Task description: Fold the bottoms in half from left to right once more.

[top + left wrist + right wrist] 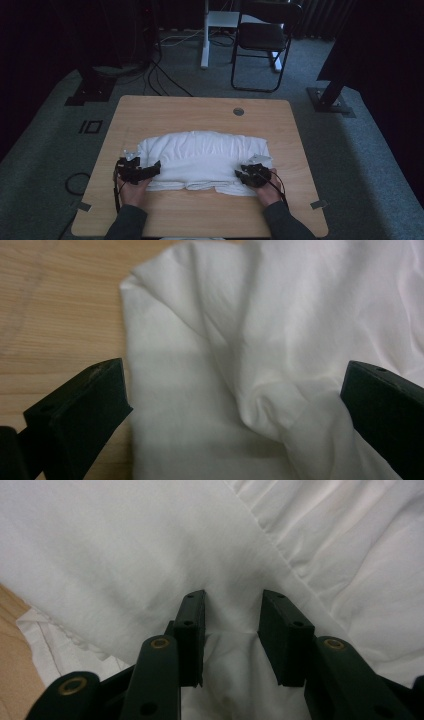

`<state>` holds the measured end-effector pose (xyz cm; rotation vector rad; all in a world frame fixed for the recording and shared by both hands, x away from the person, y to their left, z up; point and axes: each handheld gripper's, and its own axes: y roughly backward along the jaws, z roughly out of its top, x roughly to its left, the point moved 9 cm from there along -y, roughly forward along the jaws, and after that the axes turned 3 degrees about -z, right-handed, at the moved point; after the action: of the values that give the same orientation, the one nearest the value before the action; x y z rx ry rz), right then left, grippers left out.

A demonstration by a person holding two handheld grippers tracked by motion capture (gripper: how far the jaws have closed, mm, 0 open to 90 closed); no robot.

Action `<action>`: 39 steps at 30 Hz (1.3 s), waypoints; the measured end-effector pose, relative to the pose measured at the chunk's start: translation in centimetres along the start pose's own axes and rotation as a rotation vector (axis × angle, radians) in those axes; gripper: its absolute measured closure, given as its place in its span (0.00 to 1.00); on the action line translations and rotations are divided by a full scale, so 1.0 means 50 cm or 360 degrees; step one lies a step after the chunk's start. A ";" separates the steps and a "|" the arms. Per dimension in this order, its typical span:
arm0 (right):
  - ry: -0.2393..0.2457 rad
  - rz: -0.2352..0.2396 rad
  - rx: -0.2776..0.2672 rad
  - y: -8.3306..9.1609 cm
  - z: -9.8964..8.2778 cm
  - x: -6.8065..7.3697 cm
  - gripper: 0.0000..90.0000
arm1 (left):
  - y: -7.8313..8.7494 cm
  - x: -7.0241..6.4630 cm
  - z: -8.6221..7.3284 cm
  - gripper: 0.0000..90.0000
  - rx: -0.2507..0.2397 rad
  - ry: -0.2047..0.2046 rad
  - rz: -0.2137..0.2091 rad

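A folded white cloth [202, 157] lies across the middle of the wooden desk [165, 112], its long side running left to right, with rumpled layered edges along the near side. The left hand-held gripper [150, 170] sits at the cloth's left end, its jaws spread wide apart; in the left gripper view they straddle a raised fold of the fabric [260, 365] near its corner. The right hand-held gripper [242, 176] rests on the cloth's right near corner, and in the right gripper view its jaws stand partly apart with a pucker of fabric [230, 625] between them. A black folding chair [262, 37] stands on the floor beyond the desk.
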<state>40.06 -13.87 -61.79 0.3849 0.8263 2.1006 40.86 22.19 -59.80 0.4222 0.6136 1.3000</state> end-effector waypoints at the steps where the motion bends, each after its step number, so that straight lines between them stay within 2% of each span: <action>1: 0.0000 0.0001 -0.0001 0.000 0.000 0.000 0.69 | 0.000 0.001 0.001 0.00 -0.0005 0.0020 -0.0006; 2: 0.0000 0.0002 -0.0003 0.000 0.000 0.000 0.68 | -0.002 0.002 0.000 0.00 0.0007 0.0018 -0.0012; 4: -0.0001 0.0000 -0.0003 0.000 0.000 0.000 0.68 | -0.014 0.008 -0.013 0.00 0.0088 -0.0003 0.0055; 5: -0.0001 -0.0001 -0.0004 0.000 -0.001 0.001 0.68 | -0.020 0.005 -0.017 0.00 0.0107 -0.0003 0.0041; 8: -0.0003 -0.0004 -0.0010 0.000 -0.001 0.001 0.68 | -0.028 0.009 -0.022 0.00 0.0137 -0.0042 0.0089; 10: -0.0003 -0.0004 -0.0013 0.000 -0.001 0.001 0.68 | -0.030 0.019 -0.027 0.00 0.0157 -0.0061 0.0155; 12: -0.0004 0.0000 -0.0016 0.001 -0.002 0.001 0.68 | -0.029 0.022 -0.027 0.00 0.0160 -0.0073 0.0176; 14: -0.0004 0.0002 -0.0019 0.001 -0.002 0.001 0.68 | -0.031 0.022 -0.032 0.00 0.0172 -0.0078 0.0184; 15: -0.0001 0.0003 -0.0020 0.001 -0.002 0.001 0.68 | -0.033 0.022 -0.034 0.00 0.0155 -0.0055 0.0176; 16: 0.0000 0.0002 -0.0021 0.001 -0.002 0.001 0.68 | -0.033 0.023 -0.034 0.00 0.0138 -0.0063 0.0176; 20: 0.0002 0.0000 -0.0022 0.000 -0.002 0.002 0.67 | -0.029 0.016 -0.035 0.01 0.0149 -0.0058 0.0152; 24: -0.0001 0.0000 -0.0024 0.001 -0.002 0.003 0.66 | -0.020 -0.005 -0.034 0.27 0.0135 -0.0098 0.0059; 25: -0.0002 0.0000 -0.0024 0.000 -0.002 0.004 0.66 | -0.019 -0.009 -0.033 0.38 0.0114 -0.0092 0.0019; 26: -0.0003 0.0003 -0.0024 0.000 -0.002 0.005 0.66 | -0.018 -0.012 -0.033 0.52 0.0085 -0.0069 -0.0019; 27: 0.0002 0.0016 -0.0025 0.000 -0.001 0.006 0.65 | -0.019 -0.013 -0.033 0.61 0.0070 -0.0065 -0.0013; 30: 0.0022 0.0022 -0.0029 -0.001 -0.001 0.012 0.65 | -0.022 -0.022 -0.033 0.81 0.0040 0.0018 -0.0090; 32: 0.0027 0.0025 -0.0028 -0.001 0.000 0.012 0.64 | -0.017 -0.023 -0.028 0.92 0.0008 0.0017 -0.0119; 36: 0.0002 0.0030 -0.0003 0.006 0.006 0.011 0.61 | 0.013 -0.028 -0.001 0.94 -0.0106 0.0072 -0.0270; 39: 0.0013 0.0012 -0.0095 0.023 0.042 0.017 0.56 | 0.041 -0.037 0.030 0.94 -0.0208 0.0063 -0.0356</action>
<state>40.00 -12.82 -59.48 0.3485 0.7659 2.1296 39.96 20.91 -57.06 0.2143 0.5878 1.1292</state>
